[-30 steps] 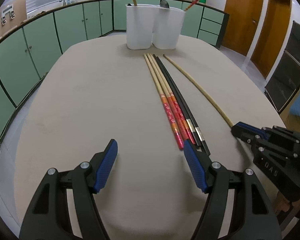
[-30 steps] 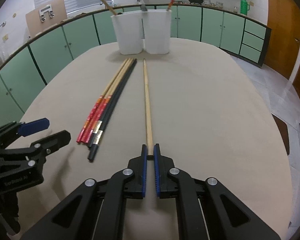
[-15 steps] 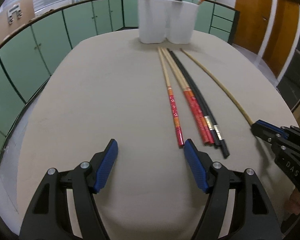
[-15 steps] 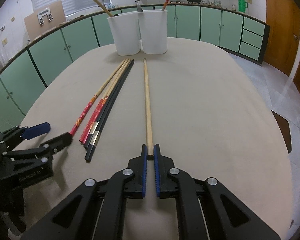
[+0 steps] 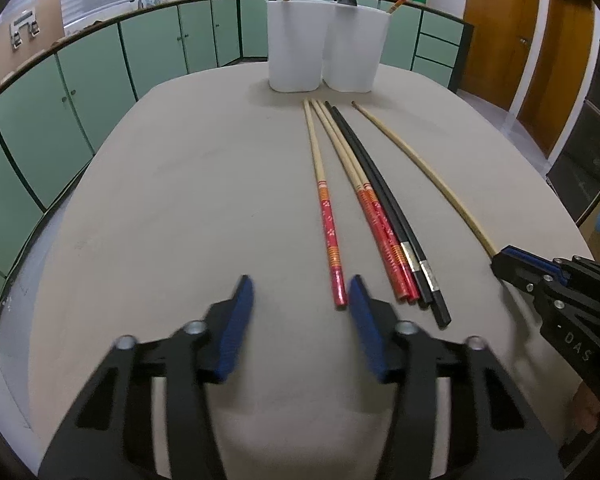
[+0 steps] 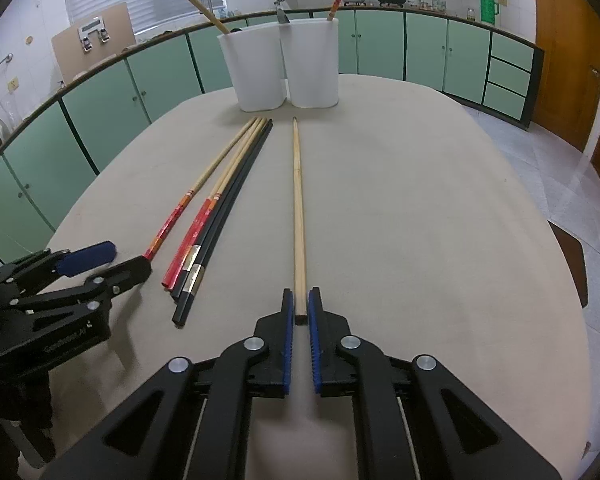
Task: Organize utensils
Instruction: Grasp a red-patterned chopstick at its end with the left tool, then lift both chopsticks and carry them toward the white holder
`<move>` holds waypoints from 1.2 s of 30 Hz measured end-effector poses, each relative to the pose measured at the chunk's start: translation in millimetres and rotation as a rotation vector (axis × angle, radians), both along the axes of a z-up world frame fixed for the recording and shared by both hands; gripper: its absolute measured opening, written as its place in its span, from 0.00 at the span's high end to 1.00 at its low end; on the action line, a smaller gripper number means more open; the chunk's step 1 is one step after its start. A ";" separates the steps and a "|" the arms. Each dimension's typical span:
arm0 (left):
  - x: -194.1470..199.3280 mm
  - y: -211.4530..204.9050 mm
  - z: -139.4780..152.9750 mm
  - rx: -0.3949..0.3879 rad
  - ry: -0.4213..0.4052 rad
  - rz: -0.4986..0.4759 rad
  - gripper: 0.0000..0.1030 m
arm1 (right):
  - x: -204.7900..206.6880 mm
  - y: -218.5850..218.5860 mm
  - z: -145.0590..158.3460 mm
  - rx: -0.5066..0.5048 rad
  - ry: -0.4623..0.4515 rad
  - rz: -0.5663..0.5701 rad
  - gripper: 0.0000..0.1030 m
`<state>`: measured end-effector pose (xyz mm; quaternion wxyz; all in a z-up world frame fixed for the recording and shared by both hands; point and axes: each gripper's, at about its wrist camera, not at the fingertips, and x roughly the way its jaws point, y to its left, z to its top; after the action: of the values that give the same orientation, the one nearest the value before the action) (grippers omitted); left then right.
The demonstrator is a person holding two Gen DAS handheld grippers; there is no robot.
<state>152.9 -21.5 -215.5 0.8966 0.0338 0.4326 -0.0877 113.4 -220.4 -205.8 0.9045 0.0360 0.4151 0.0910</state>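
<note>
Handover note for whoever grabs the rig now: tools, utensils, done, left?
Right tool: shut on the near end of the plain wooden chopstick, which lies on the table.
Left tool: open, jaws just closing, nothing between them; the separated red chopstick ends beside its right pad.
Red pair and black pair lie together.
Done: white holders hold a few utensils.
Left: bin all six chopsticks.
</note>
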 end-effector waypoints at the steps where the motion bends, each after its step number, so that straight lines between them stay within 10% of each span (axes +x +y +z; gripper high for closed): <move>1: 0.2 -0.3 0.1 -0.005 -0.001 -0.003 0.67 | 0.2 0.1 0.0 0.000 0.001 0.001 0.92; 5: 1.3 -2.6 0.0 -0.025 0.002 -0.021 0.95 | 0.5 1.3 0.9 -0.005 0.001 0.001 0.93; 19: -13.1 1.7 39.0 -0.034 -0.088 -0.019 0.95 | -4.4 -8.0 29.7 0.005 -0.060 0.008 0.94; 36: 12.3 1.1 147.7 -0.064 -0.337 -0.056 0.95 | 30.3 -21.7 137.5 0.035 -0.254 0.046 0.94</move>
<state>165.1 -20.4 -67.8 0.9543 0.0314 0.2722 -0.1195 143.7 -242.1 -68.3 0.9467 0.0305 0.2963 0.1227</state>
